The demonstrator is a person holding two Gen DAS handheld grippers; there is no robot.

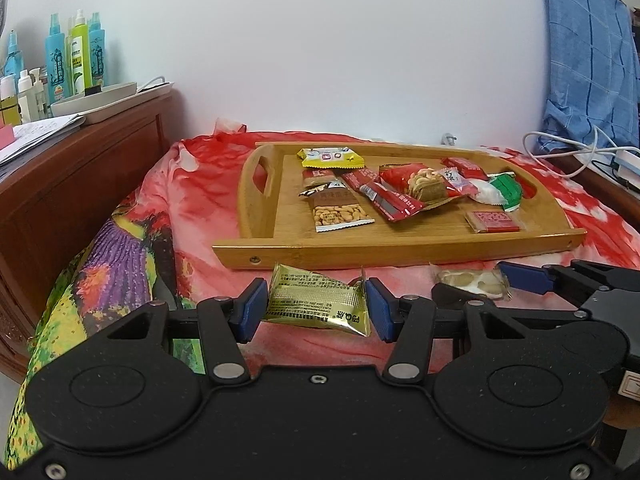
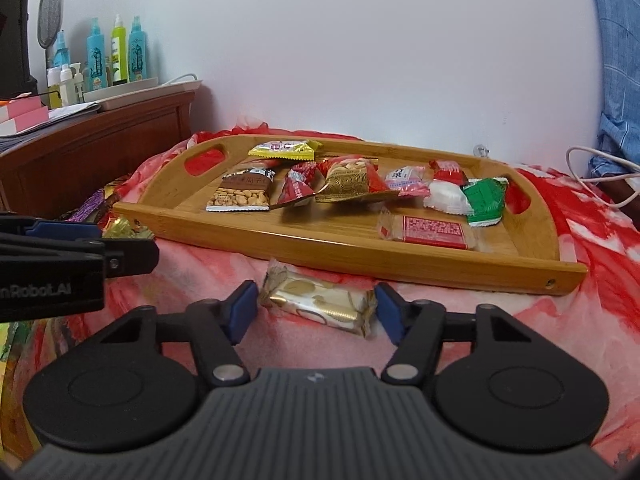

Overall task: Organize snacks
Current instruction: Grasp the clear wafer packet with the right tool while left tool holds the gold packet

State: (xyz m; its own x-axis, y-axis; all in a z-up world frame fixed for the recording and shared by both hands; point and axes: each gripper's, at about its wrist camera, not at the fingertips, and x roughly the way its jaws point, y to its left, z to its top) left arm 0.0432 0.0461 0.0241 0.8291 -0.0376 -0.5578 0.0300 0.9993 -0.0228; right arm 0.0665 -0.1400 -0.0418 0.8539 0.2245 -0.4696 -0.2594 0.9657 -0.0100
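Your left gripper (image 1: 316,310) is pinching a gold foil packet (image 1: 318,304), both blue pads pressed against its ends, just in front of the wooden tray (image 1: 400,246). Your right gripper (image 2: 316,310) sits around a white-and-gold wrapped candy (image 2: 320,304) lying on the red floral blanket (image 2: 520,320); the pads look like they're at its ends, but I can't tell if they're actually squeezing. The tray already has a bunch of snacks in it: a peanut packet (image 1: 340,212), a green-wrapped one (image 1: 508,192), red ones too.
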